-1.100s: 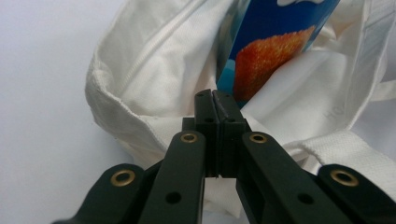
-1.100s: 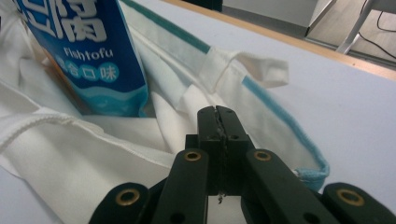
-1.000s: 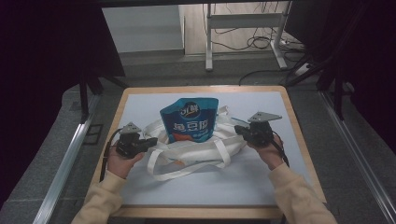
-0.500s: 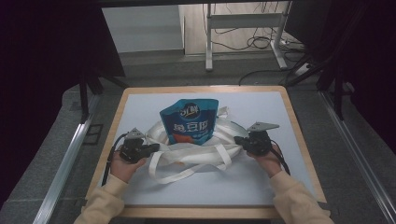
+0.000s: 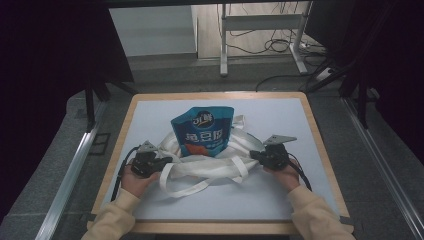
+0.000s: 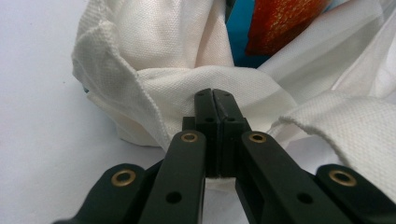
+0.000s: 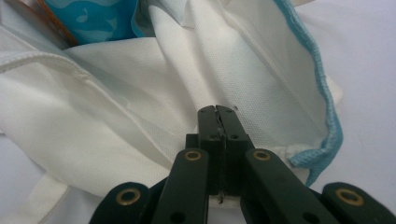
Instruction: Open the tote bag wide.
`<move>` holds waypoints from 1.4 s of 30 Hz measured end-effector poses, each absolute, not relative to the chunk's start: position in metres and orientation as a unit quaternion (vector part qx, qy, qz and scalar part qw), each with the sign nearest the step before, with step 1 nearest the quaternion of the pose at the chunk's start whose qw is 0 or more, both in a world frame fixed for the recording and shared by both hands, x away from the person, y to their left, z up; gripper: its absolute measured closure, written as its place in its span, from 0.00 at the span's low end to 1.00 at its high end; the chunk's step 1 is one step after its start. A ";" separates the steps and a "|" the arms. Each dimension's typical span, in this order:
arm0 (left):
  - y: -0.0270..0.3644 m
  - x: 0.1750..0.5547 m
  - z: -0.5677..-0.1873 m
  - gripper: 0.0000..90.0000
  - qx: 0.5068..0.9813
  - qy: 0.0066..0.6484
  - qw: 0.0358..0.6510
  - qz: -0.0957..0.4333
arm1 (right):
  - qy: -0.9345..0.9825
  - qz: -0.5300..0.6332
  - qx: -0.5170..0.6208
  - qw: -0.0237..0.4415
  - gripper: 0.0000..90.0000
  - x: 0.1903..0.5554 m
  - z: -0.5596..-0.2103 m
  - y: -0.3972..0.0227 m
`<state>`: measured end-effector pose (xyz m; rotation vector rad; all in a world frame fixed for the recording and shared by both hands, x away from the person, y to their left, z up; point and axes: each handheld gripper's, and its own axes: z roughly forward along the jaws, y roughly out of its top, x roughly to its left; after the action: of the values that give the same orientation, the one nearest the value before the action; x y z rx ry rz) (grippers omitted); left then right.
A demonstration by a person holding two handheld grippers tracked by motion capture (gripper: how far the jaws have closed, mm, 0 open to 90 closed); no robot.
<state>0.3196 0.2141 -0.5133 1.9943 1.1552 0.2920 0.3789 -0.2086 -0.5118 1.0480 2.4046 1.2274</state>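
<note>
High view: your left tool [image 5: 161,162] and right tool [image 5: 256,154] pinch the limp bag [image 5: 210,165]; grip hems, cloth sags.

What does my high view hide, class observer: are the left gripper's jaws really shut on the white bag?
Observer: Yes. In the left gripper view, the left gripper has its jaws pressed together, pinching a fold of the white cloth bag.
Operator: And the right one?
Observer: The right gripper is shut on the bag's cloth in the same way.
Operator: Anything on the bag's edge?
Observer: A light blue stitched edging runs along it, right of those jaws.
</note>
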 end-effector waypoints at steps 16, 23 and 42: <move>0.213 0.316 -0.489 0.99 0.781 0.444 0.418 0.137 | 0.816 0.437 0.351 0.145 0.99 0.375 -0.494 -0.205; 0.190 0.311 -0.463 1.00 0.789 0.407 0.435 0.152 | 0.813 0.450 0.331 0.164 0.99 0.385 -0.461 -0.192; 0.169 0.308 -0.489 1.00 0.831 0.385 0.386 0.114 | 0.839 0.388 0.350 0.147 0.99 0.433 -0.467 -0.159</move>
<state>0.3081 0.1691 -0.4888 2.1155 0.9808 0.2908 0.4327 -0.1588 -0.4673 1.0083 2.4159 1.1178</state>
